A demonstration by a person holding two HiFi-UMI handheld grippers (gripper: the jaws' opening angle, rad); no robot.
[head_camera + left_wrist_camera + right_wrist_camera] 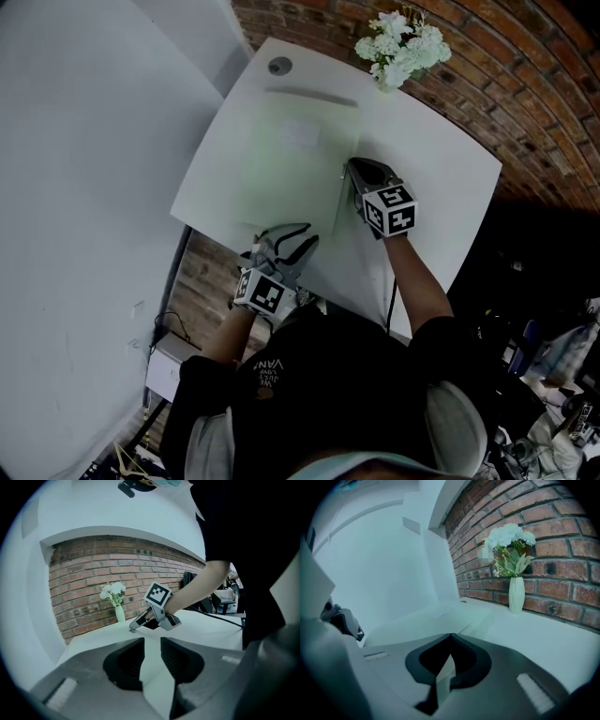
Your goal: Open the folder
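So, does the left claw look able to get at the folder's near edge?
Probably yes: the left claw hangs open right at the near edge of the folder, nothing lies between, and the right claw is at its right edge.

Pale folder [281, 159], closed, flat on white table [441, 187].

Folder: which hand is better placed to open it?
Right, probably: the right tool is closed on the folder at its side edge; the left tool stands open at the near edge.
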